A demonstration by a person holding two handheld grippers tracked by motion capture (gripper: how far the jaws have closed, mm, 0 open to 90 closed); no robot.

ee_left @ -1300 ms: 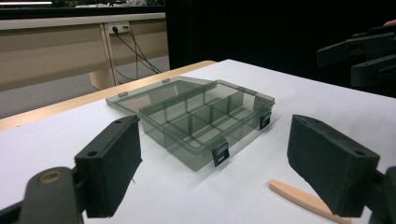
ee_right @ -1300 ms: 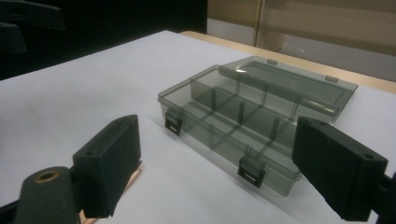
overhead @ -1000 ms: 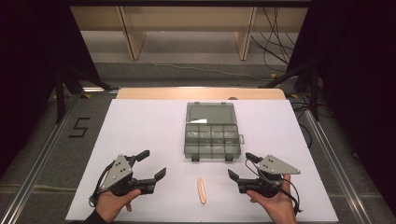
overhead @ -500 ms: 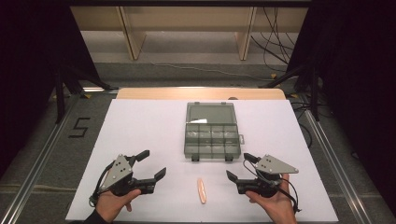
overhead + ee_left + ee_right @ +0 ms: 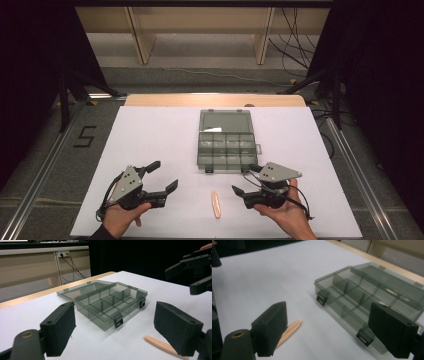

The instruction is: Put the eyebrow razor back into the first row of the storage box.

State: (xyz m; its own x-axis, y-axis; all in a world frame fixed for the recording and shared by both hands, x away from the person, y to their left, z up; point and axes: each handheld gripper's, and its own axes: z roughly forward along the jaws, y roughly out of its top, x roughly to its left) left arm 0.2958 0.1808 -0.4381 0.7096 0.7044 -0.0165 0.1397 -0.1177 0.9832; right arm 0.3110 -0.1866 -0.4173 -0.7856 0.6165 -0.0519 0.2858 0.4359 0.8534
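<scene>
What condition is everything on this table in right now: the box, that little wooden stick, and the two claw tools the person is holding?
Compartment box: open, lid folded back flat on the table, compartments look empty.
Front latches: undone.
Wooden stick: lying flat on the white table, between the grippers, untouched.
Left gripper: jaws apart, holding nothing.
Right gripper: jaws apart, holding nothing.

One clear compartment box (image 5: 226,142) lies open on the table, and one wooden stick (image 5: 215,204) lies near it. Two grippers are held, left gripper (image 5: 161,177) and right gripper (image 5: 243,180). The box seems to have eight compartments, though glare blurs the dividers.
</scene>
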